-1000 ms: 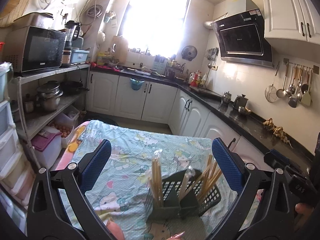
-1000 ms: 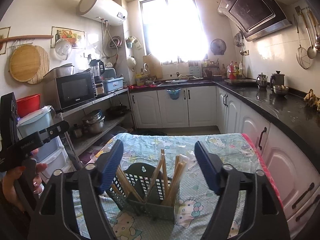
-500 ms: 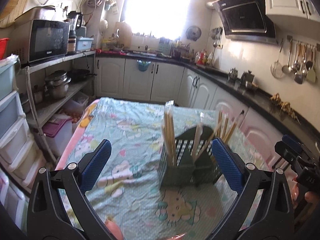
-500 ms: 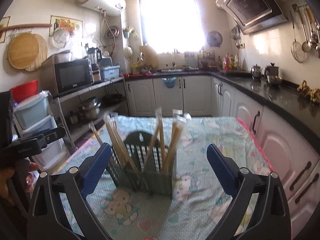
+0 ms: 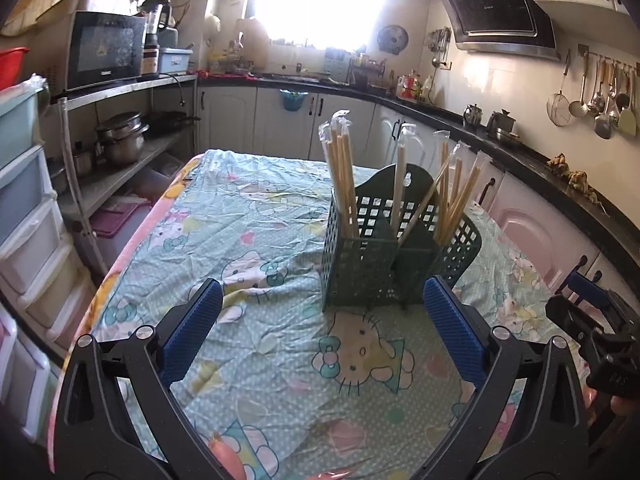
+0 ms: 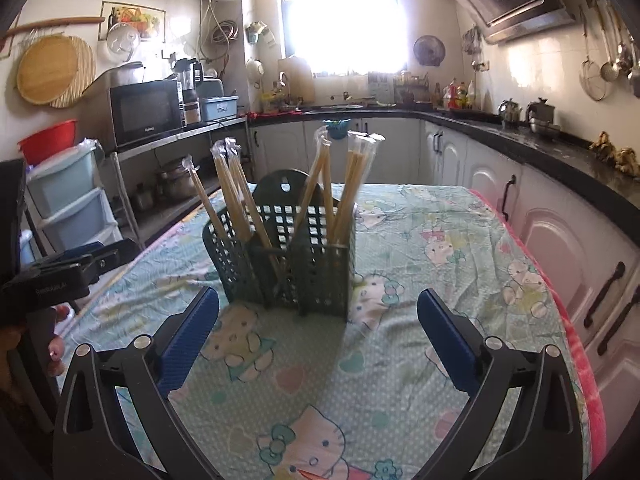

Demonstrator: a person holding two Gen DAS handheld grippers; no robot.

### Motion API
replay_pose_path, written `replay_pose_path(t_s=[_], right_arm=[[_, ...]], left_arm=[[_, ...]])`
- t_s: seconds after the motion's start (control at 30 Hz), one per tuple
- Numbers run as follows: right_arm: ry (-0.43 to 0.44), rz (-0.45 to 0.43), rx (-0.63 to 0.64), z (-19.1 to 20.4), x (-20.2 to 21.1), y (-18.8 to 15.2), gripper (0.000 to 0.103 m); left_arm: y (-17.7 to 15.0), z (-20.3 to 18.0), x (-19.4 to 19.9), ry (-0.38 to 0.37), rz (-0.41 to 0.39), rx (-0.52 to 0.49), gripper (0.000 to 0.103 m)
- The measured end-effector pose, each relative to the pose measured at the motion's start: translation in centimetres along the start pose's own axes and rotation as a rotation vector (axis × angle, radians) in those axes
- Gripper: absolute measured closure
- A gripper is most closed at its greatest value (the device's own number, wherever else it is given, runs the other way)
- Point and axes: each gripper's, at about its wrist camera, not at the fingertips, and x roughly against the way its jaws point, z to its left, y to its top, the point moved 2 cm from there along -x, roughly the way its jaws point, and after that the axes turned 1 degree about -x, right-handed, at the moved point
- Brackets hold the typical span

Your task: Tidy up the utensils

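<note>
Both your grippers, left [image 5: 322, 332] and right [image 6: 318, 334], gape wide and carry nothing, pulled back just short of the caddy [image 5: 384, 264]. The wrapped chopsticks [image 5: 342, 176] stand upright in its compartments, so the sorting looks done, or you're between picks. No loose sticks show on the cloth [image 6: 420, 280]. Glare from the window and the caddy's walls hide how they're split by compartment.

Both tongs backing away from the holder

The left tongs [image 5: 322, 330] and right tongs [image 6: 318, 334] are now sitting lower and nearer, well apart from the green utensil holder [image 5: 374, 264], leaving bare tabletop [image 6: 420, 232] cloth between their wide-spread jaws.
</note>
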Motion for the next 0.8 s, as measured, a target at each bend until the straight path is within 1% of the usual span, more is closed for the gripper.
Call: replay_pose_path(t_s=[0.23,0.33,0.37,0.47,0.5,0.6,0.7,0.8], right_arm=[[-0.042,-0.053,0.066,1.2,0.8,-3.5,0.006],[-0.077,-0.093,0.046,1.3,1.5,-5.2,0.006],[-0.086,-0.113,0.032,1.3,1.8,-5.7,0.006],[-0.122,-0.179,0.049,1.9,2.7,-6.4,0.006],[-0.132,-0.218,0.064,2.2,3.2,-6.5,0.006],[-0.14,-0.292,0.096,2.9,4.2,-6.8,0.006],[-0.139,-0.303,0.097,3.1,4.3,-7.2,0.006],[-0.147,-0.284,0.083,3.0,4.2,-7.3,0.006]], left_arm=[[-2.5,-0.4,1.4,-0.007,-0.072,0.017,0.01],[-3.5,-0.4,2.3,0.002,-0.125,0.017,0.01],[-3.8,-0.3,2.6,0.004,-0.144,0.028,0.01],[-4.9,-0.2,3.4,0.006,-0.189,0.048,0.01],[-5.1,-0.3,3.6,0.007,-0.201,0.048,0.01],[-5.8,-1.0,3.9,0.028,-0.23,0.017,0.01],[-6.4,-1.4,4.0,-0.007,-0.25,0.012,0.01],[-7.0,-1.9,3.8,-0.007,-0.254,-0.009,0.01]])
